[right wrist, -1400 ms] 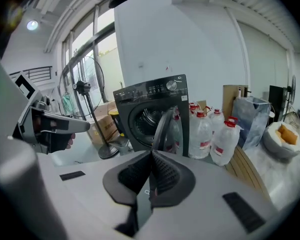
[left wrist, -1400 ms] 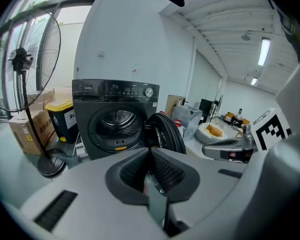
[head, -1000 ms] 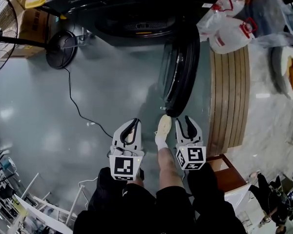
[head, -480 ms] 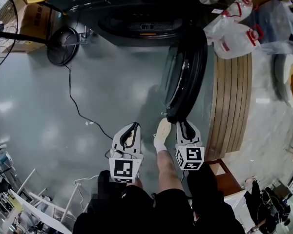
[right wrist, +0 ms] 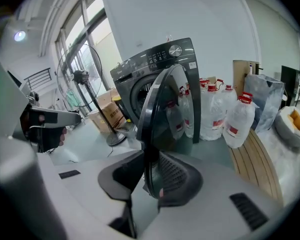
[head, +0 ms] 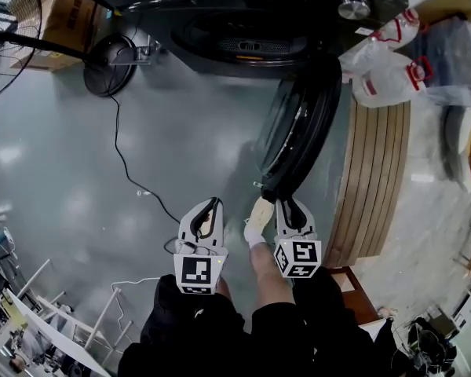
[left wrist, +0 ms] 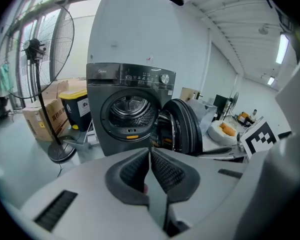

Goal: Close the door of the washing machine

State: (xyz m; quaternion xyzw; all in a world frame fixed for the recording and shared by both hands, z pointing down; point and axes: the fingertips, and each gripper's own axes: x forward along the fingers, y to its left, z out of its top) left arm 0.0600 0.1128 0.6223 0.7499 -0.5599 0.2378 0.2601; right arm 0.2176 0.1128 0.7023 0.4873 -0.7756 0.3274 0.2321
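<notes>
- Dark grey and glass-fronted, the door [right wrist: 162, 104] stands swung wide open, edge-on straight ahead of the right tool [right wrist: 151, 159]. The washing machine [right wrist: 140, 69], with its open drum mouth, lies beyond the door and to that tool's left.
- We judge the step in hand to be taking hold of the door's free edge, ready to swing it shut.
- To do it well, we would keep the hold on the outer rim, far from the hinge. From there we would carry the rim round in an arc toward the drum mouth rather than shove it straight, and press at the end until the latch catches.
- We would also mind our own foot [head: 263, 205], which sits just beside the right tool and close under the door's lower edge.
- Right tool: its jaws have just been closing in, then easing a touch wider. The door's rim stands between them and both pads look to bear on it, so we read this as a part-closed grip on the rim.
- Left tool [left wrist: 150, 154]: its jaws are pressed together with nothing between them. It hangs beside the right tool, well short of the machine, touching nothing.
</notes>
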